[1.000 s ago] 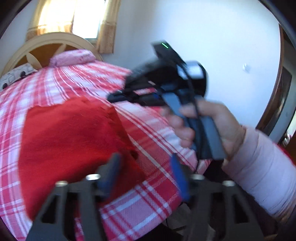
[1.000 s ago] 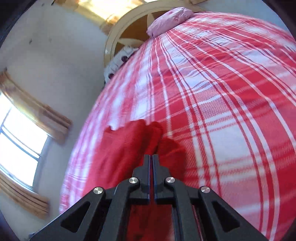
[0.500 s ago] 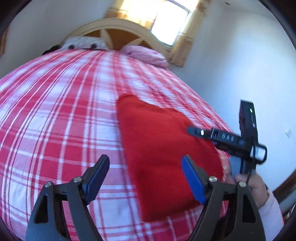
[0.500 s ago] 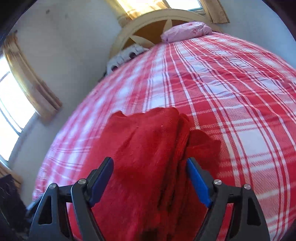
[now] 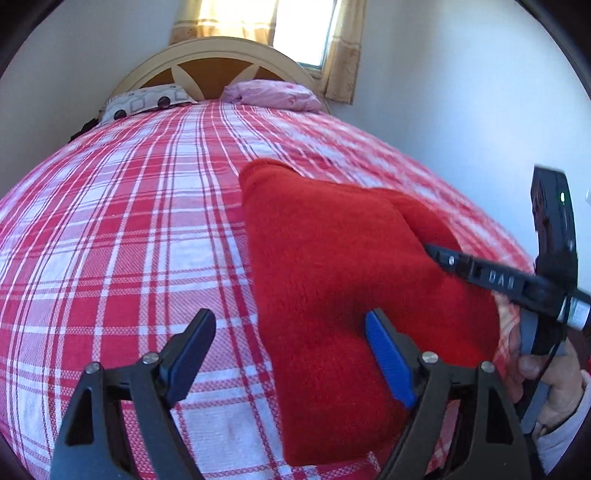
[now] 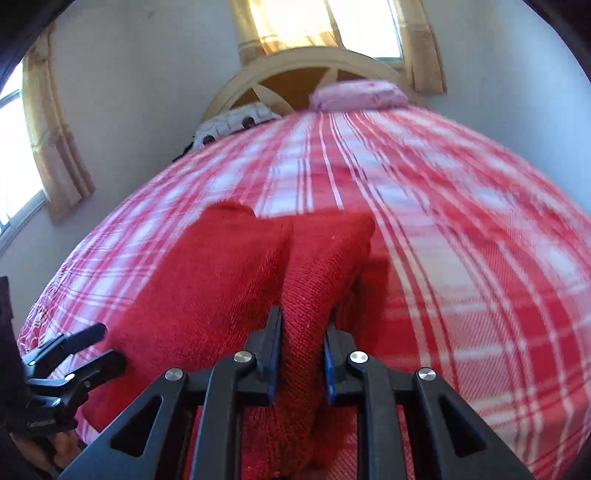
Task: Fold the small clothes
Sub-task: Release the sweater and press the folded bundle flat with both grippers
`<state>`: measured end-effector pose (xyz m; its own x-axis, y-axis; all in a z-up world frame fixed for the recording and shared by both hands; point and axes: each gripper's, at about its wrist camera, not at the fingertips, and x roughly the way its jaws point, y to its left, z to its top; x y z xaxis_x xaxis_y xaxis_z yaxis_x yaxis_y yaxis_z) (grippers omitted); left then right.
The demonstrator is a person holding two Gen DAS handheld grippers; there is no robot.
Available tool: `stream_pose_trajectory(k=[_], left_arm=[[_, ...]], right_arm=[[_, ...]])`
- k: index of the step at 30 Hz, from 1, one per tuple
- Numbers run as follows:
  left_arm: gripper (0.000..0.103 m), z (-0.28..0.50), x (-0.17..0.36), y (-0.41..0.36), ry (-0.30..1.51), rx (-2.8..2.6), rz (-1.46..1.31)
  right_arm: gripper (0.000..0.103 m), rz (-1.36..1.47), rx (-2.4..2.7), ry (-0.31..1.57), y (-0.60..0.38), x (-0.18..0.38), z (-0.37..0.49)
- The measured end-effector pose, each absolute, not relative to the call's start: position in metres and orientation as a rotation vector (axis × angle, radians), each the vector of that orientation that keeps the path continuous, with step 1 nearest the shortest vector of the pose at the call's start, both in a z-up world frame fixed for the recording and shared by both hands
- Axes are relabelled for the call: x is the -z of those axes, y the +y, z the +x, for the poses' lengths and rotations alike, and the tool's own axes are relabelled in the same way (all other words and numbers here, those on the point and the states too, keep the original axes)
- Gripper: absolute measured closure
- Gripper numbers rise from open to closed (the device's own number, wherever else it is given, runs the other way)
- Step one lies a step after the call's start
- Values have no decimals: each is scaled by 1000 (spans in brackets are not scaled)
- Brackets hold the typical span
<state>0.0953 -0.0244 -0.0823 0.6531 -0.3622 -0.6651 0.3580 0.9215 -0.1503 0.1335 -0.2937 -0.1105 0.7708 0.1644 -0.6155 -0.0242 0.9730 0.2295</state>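
- Bed (image 5: 122,229), covered in a red-and-white checked sheet, is filling both views; the headboard (image 5: 207,62) is standing at the far end under a curtained window (image 5: 299,29).
- Two pillows are lying at the far end: a patterned white pillow (image 5: 147,101) on the left, a pink pillow (image 5: 273,94) to its right.
- Left gripper (image 5: 291,373) is hovering over the near edge of the bed with its jaws spread wide, having just been opening further. The left finger is standing over bare sheet, the right blue-padded finger over the near left part of the garment. Nothing is being pinched.
- Red garment (image 5: 332,280), a fuzzy knit piece, is lying on the right near part of the bed, its long side running from near to far. A fold line is showing along its right side, with a second layer bulging there.
- Right gripper (image 6: 301,354) is working at the garment's right near edge. Its jaws have just been closing and are now pinching a raised ridge of the red knit between the blue pads.
- In the left wrist view the right gripper's fingers are reaching in over the garment from the far right edge, with the person's hand (image 5: 550,384) wrapped around its handle.
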Motion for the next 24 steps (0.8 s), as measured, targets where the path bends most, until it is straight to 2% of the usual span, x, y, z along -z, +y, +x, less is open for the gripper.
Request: stream_pose_trajectory(k=[3, 5, 6, 7, 8, 10, 13, 15, 19, 24], left_arm=[[16, 90, 88, -34, 779, 430, 27], [16, 86, 84, -31, 761, 423, 43], [16, 84, 82, -29, 759, 422, 44], [16, 82, 78, -23, 759, 422, 39], [16, 82, 77, -19, 757, 420, 36], [13, 77, 70, -9, 737, 402, 26], [12, 79, 66, -5, 732, 363, 17], [12, 82, 68, -12, 743, 343, 47], [12, 84, 76, -24, 777, 283, 107], [12, 81, 79, -29, 786, 257, 132]], right_arm=[[83, 308, -117, 692, -308, 115, 140], [79, 344, -137, 704, -315, 115, 140], [74, 359, -141, 705, -319, 113, 137], [61, 374, -136, 703, -323, 111, 132], [57, 405, -124, 690, -330, 107, 122], [57, 420, -85, 642, -334, 96, 102], [57, 285, -58, 539, -314, 72, 65], [57, 185, -77, 534, -288, 68, 54], [57, 48, -109, 550, -247, 76, 53], [57, 70, -108, 640, -240, 112, 64]])
